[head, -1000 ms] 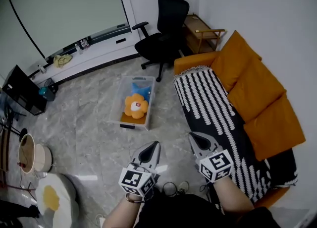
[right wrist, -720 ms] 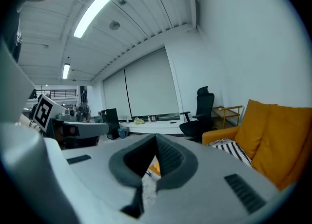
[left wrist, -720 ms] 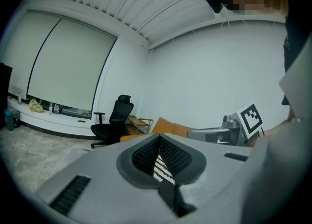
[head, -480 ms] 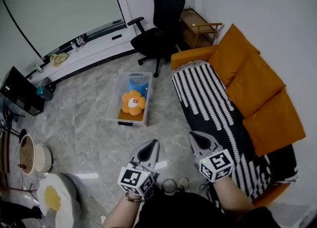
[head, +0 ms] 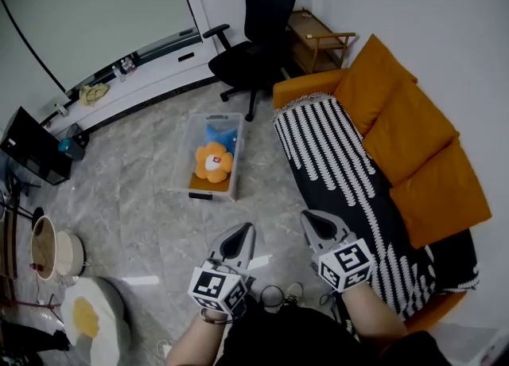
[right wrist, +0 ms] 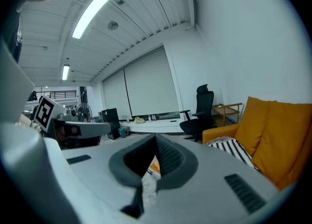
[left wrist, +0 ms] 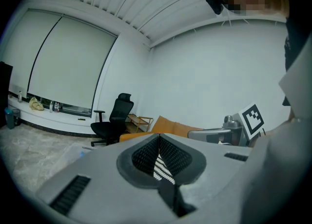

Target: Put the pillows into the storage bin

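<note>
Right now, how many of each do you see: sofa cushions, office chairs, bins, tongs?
Cushions: 3
Chair: 1
Bin: 1
Left tongs, right tongs: 2
Total: 7

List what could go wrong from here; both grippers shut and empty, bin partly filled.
1. The storage bin already holds a flower pillow and a blue pillow; another may spill over its rim.
2. What looks like a cable loops on the floor by the feet: possible trip.
3. The left gripper and right gripper are shut; the egg-shaped cushion looks bulky, so a pinch may slip.
</note>
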A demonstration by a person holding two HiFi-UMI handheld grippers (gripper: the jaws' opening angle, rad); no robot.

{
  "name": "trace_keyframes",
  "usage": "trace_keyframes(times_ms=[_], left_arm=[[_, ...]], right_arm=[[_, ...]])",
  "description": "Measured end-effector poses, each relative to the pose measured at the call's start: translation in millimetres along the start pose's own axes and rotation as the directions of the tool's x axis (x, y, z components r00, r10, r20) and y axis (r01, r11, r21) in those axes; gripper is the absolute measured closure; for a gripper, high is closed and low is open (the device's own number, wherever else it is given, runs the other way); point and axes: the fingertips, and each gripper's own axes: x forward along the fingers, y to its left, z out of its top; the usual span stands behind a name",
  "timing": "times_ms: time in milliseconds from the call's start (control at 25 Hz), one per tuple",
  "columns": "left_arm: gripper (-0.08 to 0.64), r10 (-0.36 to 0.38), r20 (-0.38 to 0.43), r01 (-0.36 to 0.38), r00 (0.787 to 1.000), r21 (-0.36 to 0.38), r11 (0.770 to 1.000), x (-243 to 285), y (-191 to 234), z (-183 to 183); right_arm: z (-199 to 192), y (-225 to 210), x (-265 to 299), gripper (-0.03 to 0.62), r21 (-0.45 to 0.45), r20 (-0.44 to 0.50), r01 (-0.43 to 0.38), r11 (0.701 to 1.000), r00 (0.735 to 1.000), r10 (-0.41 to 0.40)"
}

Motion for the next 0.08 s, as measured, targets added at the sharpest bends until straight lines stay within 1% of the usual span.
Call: trace_keyframes(times_ms=[80], left_arm=[[0.554, -0.001, 0.003, 0.001, 1.0, 0.002, 1.0, 1.8, -1.3, 0.4]], right_arm=[[-0.3, -1.0, -0.1, 0.589, -0.003, -0.002, -0.004, 1.0, 1.0, 0.004]])
